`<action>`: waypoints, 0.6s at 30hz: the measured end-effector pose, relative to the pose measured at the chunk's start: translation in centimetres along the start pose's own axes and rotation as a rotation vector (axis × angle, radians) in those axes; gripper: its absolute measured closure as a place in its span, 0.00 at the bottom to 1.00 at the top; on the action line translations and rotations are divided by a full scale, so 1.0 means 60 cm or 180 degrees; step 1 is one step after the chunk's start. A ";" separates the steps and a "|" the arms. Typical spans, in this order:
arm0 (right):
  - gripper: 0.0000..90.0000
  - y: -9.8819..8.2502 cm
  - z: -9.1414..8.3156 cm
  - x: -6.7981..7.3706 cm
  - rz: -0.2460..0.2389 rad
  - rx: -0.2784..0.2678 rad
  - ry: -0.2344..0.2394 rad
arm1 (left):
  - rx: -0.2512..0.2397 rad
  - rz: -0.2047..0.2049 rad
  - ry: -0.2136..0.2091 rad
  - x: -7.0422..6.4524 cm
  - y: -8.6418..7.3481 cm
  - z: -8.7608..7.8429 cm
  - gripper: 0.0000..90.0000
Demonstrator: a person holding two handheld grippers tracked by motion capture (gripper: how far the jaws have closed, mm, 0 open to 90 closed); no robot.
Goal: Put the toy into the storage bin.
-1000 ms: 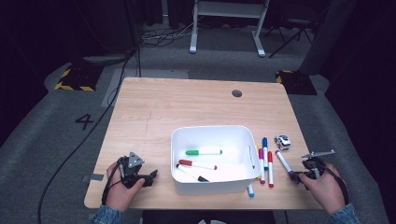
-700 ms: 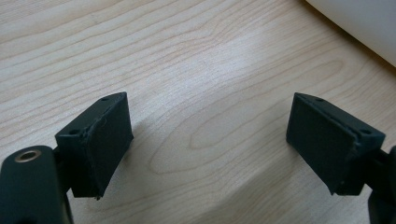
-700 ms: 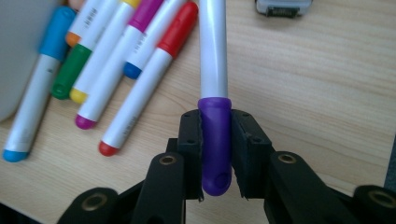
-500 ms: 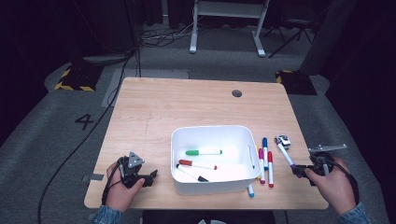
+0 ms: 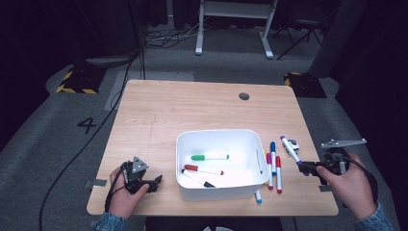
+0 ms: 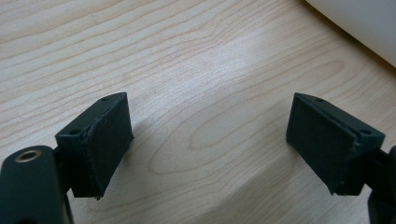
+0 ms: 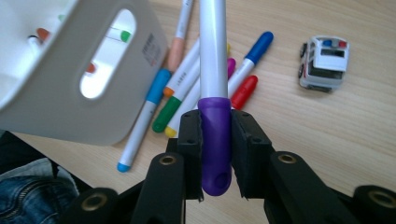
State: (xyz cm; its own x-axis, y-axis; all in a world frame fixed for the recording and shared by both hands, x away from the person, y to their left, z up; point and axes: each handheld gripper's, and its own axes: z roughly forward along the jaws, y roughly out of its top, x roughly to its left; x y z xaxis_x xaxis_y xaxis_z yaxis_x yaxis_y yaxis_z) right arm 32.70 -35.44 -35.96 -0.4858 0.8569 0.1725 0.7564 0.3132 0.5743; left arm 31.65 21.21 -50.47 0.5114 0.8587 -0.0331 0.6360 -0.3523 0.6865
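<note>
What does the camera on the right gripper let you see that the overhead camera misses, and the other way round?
Right gripper view alone: the two fingers pressed on the purple cap of the purple marker, the slot handle in the white bin wall, and the toy police car with its blue and red roof lights.

High view alone: the whole wooden table, the left gripper resting near the table's front edge, and the green marker lying inside the bin.

Both: the held purple marker, the bin, the loose markers beside it and the toy car.
</note>
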 end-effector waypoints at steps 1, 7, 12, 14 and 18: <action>0.83 0.005 -0.002 0.004 -0.0013 -0.0001 0.0011 | 0.0000 0.0004 0.0013 0.000 0.000 0.000 0.16; 0.83 0.030 -0.011 0.022 -0.0129 -0.0044 0.0191 | 0.0002 -0.0002 0.0006 0.000 0.000 0.000 0.16; 0.83 0.054 -0.013 0.047 -0.0249 -0.0067 0.0303 | 0.0003 -0.0001 0.0005 0.000 0.000 0.000 0.16; 0.83 0.064 -0.011 0.057 -0.0297 -0.0055 0.0359 | 0.0004 -0.0001 0.0004 0.000 0.000 0.000 0.16; 0.83 0.083 -0.004 0.078 -0.0386 -0.0036 0.0443 | 0.0001 0.0000 0.0008 0.000 0.000 0.000 0.16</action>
State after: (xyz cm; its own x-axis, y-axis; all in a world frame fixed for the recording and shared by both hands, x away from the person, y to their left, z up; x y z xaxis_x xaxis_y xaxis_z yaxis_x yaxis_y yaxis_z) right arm 34.04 -29.96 -32.08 -0.6295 0.7481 0.2100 0.6841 0.4054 0.6064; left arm 31.62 21.22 -50.46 0.5099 0.8596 -0.0312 0.6362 -0.3525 0.6863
